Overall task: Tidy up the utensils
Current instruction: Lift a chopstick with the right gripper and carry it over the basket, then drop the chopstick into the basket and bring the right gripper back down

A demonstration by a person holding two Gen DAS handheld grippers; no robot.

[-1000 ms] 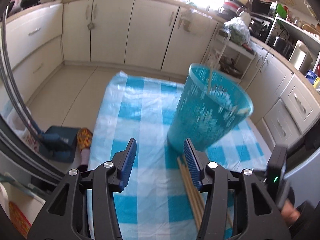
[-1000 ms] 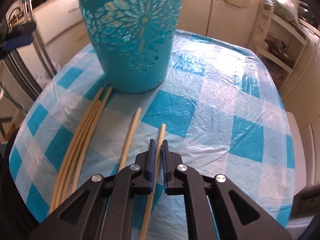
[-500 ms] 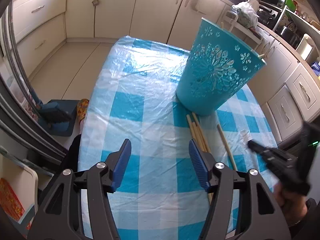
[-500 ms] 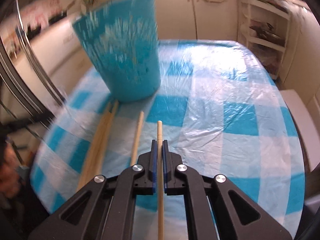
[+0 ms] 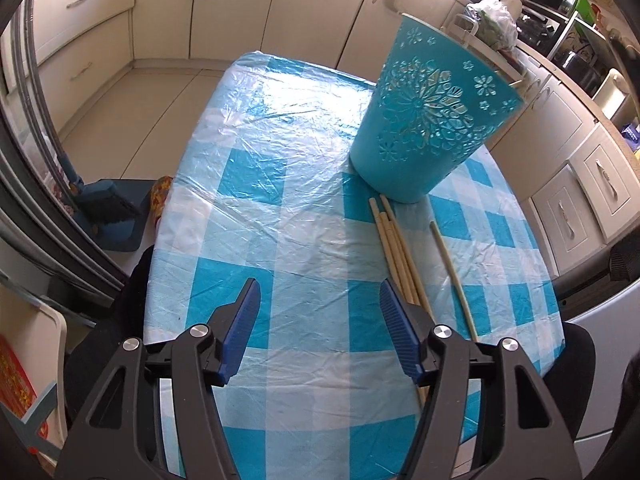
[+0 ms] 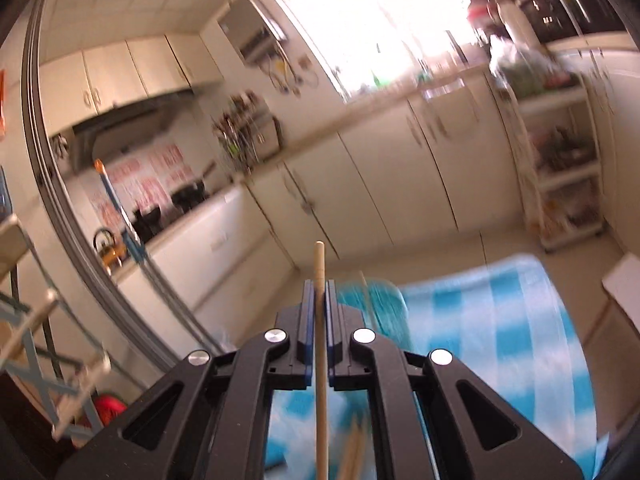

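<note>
Left wrist view: the left gripper (image 5: 320, 320) hangs spread wide above the checked table (image 5: 256, 240) — a teal basket (image 5: 428, 120) stands there, loose chopsticks (image 5: 400, 252) lying at its base. Right wrist view: the right gripper (image 6: 319, 300) pinches one chopstick (image 6: 320, 264), lifted — blurred basket below.

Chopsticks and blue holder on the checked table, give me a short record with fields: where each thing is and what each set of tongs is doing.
holder: blue cut-out bucket standing on the checked tablecloth, far right part
loose chopsticks: bundle lying by the holder's base, one single chopstick apart to its right
left tongs: open, empty, above the cloth
right tongs: shut on a chopstick, lifted off the table, pointing toward the cabinets
right wrist view: motion-blurred
holder contents: cannot tell
</note>
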